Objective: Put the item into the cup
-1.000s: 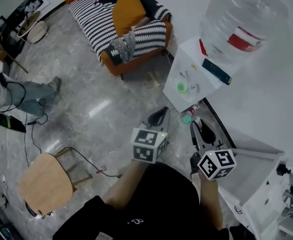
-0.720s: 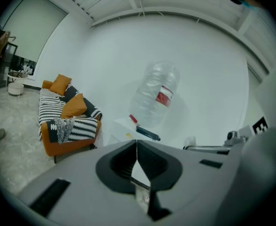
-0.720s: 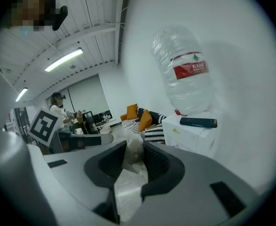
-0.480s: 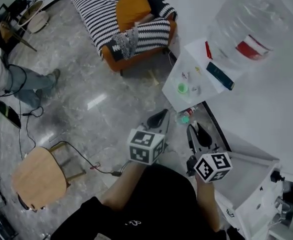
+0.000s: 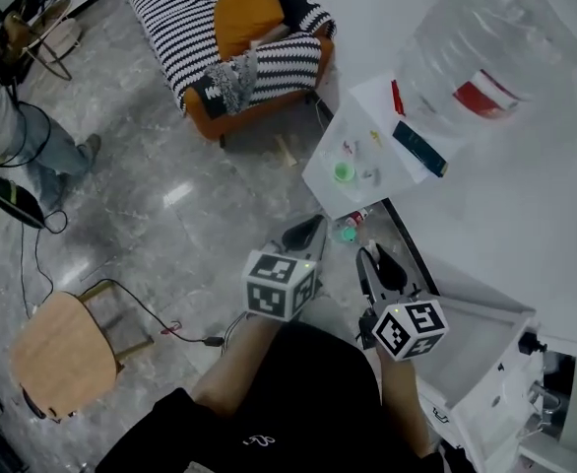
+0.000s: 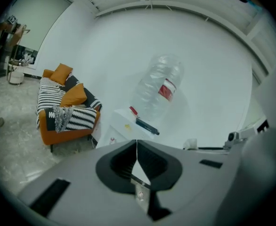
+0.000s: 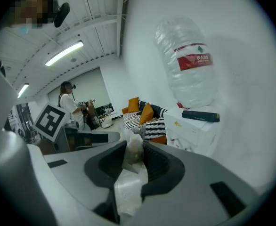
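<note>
My right gripper (image 7: 134,146) is shut on a small clear plastic packet (image 7: 131,173) with pale brownish contents; the packet stands up between the jaws. In the head view the right gripper (image 5: 367,257) is held low, in front of a white water dispenser (image 5: 362,136) that carries a big clear bottle (image 5: 495,47). To its left, the left gripper (image 5: 316,223) is shut with nothing in it; its tips meet in the left gripper view (image 6: 137,142). A small green round thing (image 5: 344,172) sits on the dispenser's top. I cannot make out a cup for certain.
A dark flat box (image 5: 418,148) lies on the dispenser by the bottle. A small bottle (image 5: 351,228) stands at its foot. There is a striped sofa with orange cushions (image 5: 239,37) at the back, a wooden stool (image 5: 57,353) and floor cable (image 5: 170,323) at the left, and white cabinetry (image 5: 485,353) at the right.
The head view has shifted, so the dispenser and sofa now sit further left. Both grippers keep their pose and drift slightly left. The packet stays in the right gripper.
</note>
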`<state>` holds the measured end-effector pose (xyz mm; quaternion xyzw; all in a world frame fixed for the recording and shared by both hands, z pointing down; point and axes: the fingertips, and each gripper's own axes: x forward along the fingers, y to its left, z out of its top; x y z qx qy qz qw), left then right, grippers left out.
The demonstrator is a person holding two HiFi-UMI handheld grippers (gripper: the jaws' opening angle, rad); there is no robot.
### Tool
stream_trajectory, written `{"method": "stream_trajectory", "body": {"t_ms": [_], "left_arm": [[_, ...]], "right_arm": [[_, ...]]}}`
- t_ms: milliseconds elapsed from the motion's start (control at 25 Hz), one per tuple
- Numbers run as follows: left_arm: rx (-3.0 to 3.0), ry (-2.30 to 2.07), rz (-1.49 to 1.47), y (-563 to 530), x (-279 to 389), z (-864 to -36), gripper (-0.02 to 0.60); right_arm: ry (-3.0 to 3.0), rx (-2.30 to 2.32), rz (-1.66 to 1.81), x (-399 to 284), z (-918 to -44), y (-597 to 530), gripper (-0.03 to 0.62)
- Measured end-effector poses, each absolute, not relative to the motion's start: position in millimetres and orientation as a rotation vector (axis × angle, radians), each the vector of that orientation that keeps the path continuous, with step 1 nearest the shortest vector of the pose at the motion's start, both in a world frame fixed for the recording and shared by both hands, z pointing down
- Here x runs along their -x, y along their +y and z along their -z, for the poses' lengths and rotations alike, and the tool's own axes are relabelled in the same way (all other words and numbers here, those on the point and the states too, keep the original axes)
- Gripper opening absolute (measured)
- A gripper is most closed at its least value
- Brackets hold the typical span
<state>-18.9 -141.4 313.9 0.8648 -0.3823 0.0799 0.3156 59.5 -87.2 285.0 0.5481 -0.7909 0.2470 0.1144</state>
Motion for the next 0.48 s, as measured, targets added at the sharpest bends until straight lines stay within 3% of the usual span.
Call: {"method": "stream_trajectory", "body": {"t_ms": [200, 480], "left_arm": [[-2.241, -0.973, -0.136, -147, 16, -314, 0.014], [-2.201, -0.999, -0.170, -150, 35, -330, 0.014]], "right_arm": [[-2.261, -1.602, -0.688, -72, -288, -96, 0.107], [-2.297, -1.492, -0.632, -37, -290, -110, 0.107]]}}
